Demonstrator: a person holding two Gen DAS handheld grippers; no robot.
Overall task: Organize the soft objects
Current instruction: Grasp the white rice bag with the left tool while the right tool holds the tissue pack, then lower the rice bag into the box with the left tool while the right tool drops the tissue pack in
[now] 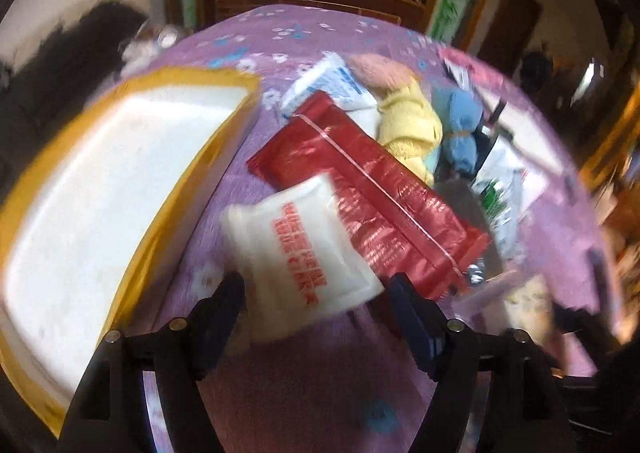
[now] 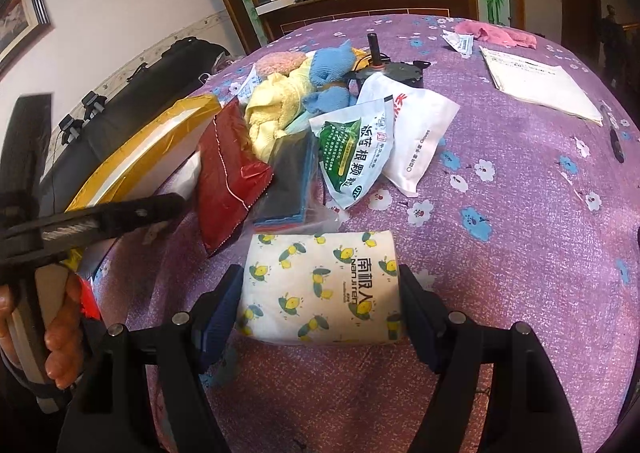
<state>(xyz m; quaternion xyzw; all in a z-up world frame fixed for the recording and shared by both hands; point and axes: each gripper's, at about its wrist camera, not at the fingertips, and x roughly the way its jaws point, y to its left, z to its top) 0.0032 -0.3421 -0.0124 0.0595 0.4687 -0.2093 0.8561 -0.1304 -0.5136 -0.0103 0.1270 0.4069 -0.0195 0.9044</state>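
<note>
In the left wrist view a white pouch with red print [image 1: 304,249] lies partly over a long red foil bag [image 1: 380,193], its lower edge between the fingers of my left gripper [image 1: 314,293]. The jaws stand wide and the blurred pads do not visibly press on it. In the right wrist view my right gripper [image 2: 320,301] is shut on a lemon-print tissue pack [image 2: 320,277], one pad at each end, low over the purple bedspread [image 2: 500,253]. A white bin with a yellow rim [image 1: 172,73] sits left of the pile.
The pile holds a yellow towel [image 2: 272,109], blue knit toy [image 2: 332,65], green-white sachet [image 2: 356,149], white packet [image 2: 420,125] and bagged dark cloths [image 2: 292,177]. Papers [image 2: 536,81], a pink cloth [image 2: 496,33] and a pen [image 2: 616,141] lie far right. A hand [image 2: 60,333] holds the left gripper [image 2: 132,213].
</note>
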